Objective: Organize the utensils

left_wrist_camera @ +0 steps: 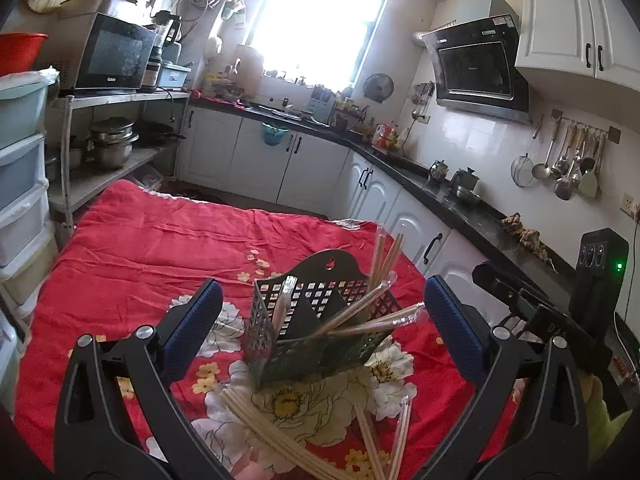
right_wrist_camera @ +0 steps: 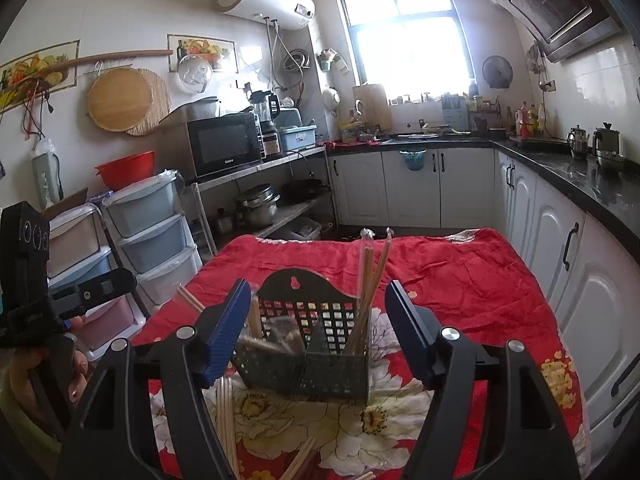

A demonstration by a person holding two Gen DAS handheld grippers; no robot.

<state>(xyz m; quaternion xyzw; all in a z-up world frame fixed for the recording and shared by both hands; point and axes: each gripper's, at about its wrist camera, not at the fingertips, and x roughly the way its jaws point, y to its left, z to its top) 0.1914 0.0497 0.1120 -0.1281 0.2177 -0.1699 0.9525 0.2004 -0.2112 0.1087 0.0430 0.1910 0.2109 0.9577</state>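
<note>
The black utensil holder (left_wrist_camera: 320, 320) stands upright on the red flowered cloth (left_wrist_camera: 160, 248), near the cloth's front edge. It is a perforated plastic basket with a tall arched back plate carrying a hanging hole, and an inner divider splits it into compartments. In the right wrist view the holder (right_wrist_camera: 308, 344) sits centred between the two blue pads.

Chopsticks (left_wrist_camera: 384, 256) in clear sleeves stand in the holder's right compartment, leaning up and to the right. More wrapped chopsticks (left_wrist_camera: 372, 316) lean low across the holder's right rim. One wrapped pair (left_wrist_camera: 282, 304) stands in the left compartment.

Loose chopsticks (left_wrist_camera: 272, 428) lie on the cloth just in front of the holder, in a bundle running diagonally. A further wrapped pair (left_wrist_camera: 402, 432) lies to the right of that bundle.

The left gripper (left_wrist_camera: 322, 320) has its fingers spread wide, one on each side of the holder, grasping nothing. The right gripper (right_wrist_camera: 318, 332) is likewise released, fingers wide apart on either side of the holder, with no contact visible.

A hand (right_wrist_camera: 76, 368) holds the left gripper's handle at the left edge of the right wrist view.

Beyond the table: white cabinets (right_wrist_camera: 412, 188), a black countertop (right_wrist_camera: 580, 176), a microwave (right_wrist_camera: 224, 144) on a shelf and stacked plastic drawers (right_wrist_camera: 148, 232).
</note>
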